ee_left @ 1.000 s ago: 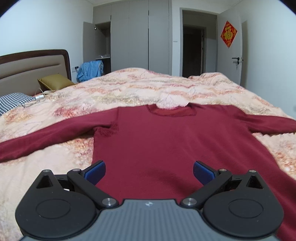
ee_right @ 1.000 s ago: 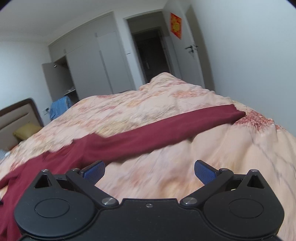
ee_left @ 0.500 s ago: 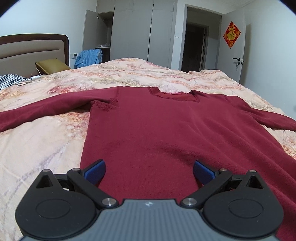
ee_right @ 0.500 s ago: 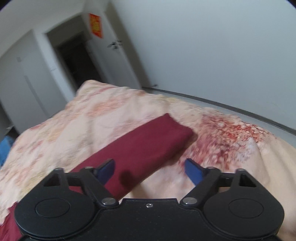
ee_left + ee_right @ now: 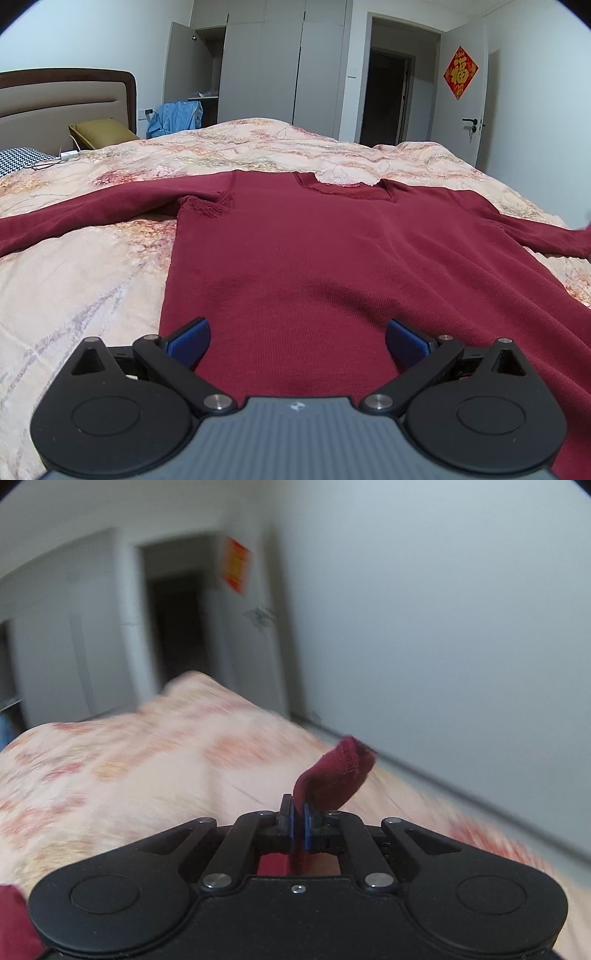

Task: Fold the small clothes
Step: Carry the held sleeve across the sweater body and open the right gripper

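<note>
Maroon sweater [image 5: 332, 258] flat under spread left gripper [image 5: 297, 341], right gripper [image 5: 298, 825] pinching sleeve cuff [image 5: 338, 775] lifted off floral quilt [image 5: 74, 277], bedroom, wardrobe [image 5: 280, 62], open door [image 5: 463, 107].

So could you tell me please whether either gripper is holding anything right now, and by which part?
The right gripper is shut on the sweater's sleeve cuff. The left gripper is open over the sweater, holding nothing.

text: 福 | on: red diamond sign [image 5: 460, 72] | where: door [image 5: 467, 107]
</note>
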